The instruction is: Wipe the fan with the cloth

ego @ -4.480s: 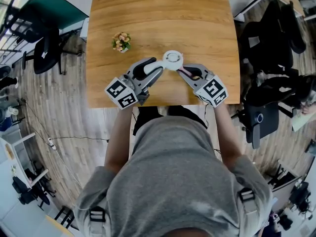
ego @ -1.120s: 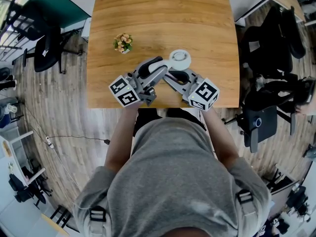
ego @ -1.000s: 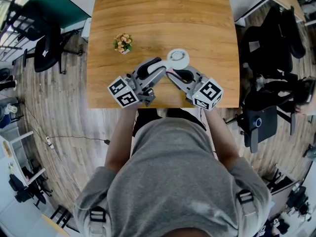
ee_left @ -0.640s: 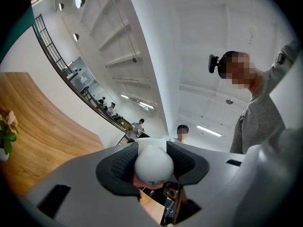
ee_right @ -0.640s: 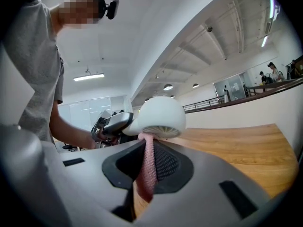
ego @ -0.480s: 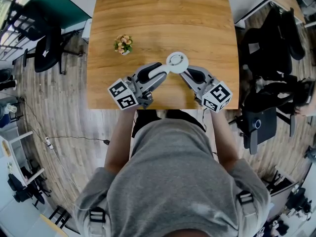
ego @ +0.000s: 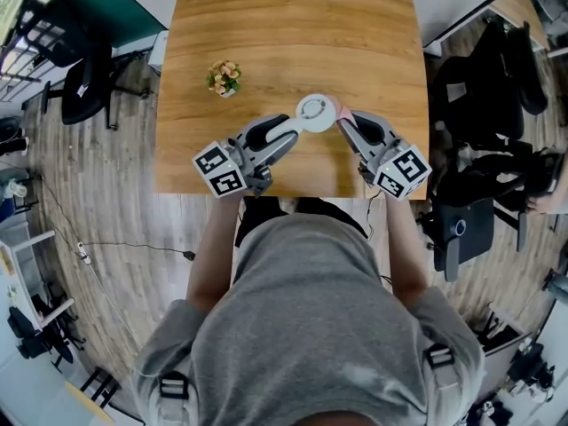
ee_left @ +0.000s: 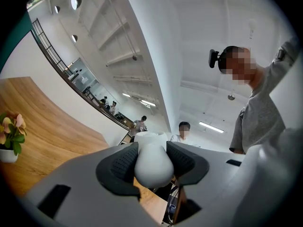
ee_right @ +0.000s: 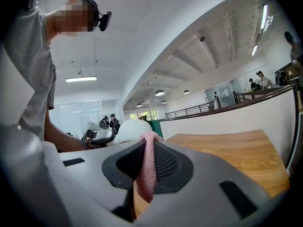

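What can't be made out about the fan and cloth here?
- The fan: too small in the head view for blades or dust; in the left gripper view the left tool covers its sides.
- The cloth: right gripper view, mostly hidden inside the right tool; touch on the fan unclear.

The person wore a grey short-sleeved T-shirt (ego: 311, 327), with dark straps (ego: 175, 387) carrying buckles at both shoulders, and a small black camera (ee_left: 214, 58) sat at the head. The left gripper (ego: 296, 123) and the right gripper (ego: 341, 117) had smooth light-grey moulded bodies with dark oval openings on top, each carrying a cube (ego: 219, 169) with black-and-white square markers. Their jaws were lined with black pads (ee_left: 116, 167) of fine dotted texture, with small dark rectangular slots in the grey shells behind.
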`<control>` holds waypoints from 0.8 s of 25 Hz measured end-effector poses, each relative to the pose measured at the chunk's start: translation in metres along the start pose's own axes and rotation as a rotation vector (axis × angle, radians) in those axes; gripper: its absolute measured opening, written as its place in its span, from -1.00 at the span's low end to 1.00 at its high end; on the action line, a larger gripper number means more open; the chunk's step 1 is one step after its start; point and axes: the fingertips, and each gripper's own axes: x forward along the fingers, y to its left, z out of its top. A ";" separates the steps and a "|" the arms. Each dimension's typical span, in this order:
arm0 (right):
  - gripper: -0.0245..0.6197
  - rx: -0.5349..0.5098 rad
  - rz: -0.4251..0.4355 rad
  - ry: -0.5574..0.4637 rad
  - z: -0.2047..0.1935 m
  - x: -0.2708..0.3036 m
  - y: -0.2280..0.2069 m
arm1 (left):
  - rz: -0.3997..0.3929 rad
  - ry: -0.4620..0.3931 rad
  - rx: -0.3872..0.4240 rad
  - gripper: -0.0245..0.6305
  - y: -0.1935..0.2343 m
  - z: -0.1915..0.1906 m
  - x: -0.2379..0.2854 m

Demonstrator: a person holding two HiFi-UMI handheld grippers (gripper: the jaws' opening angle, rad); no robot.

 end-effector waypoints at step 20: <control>-0.79 -0.080 0.021 0.021 0.007 0.017 0.007 | 0.086 0.077 0.047 -0.32 0.016 -0.010 -0.020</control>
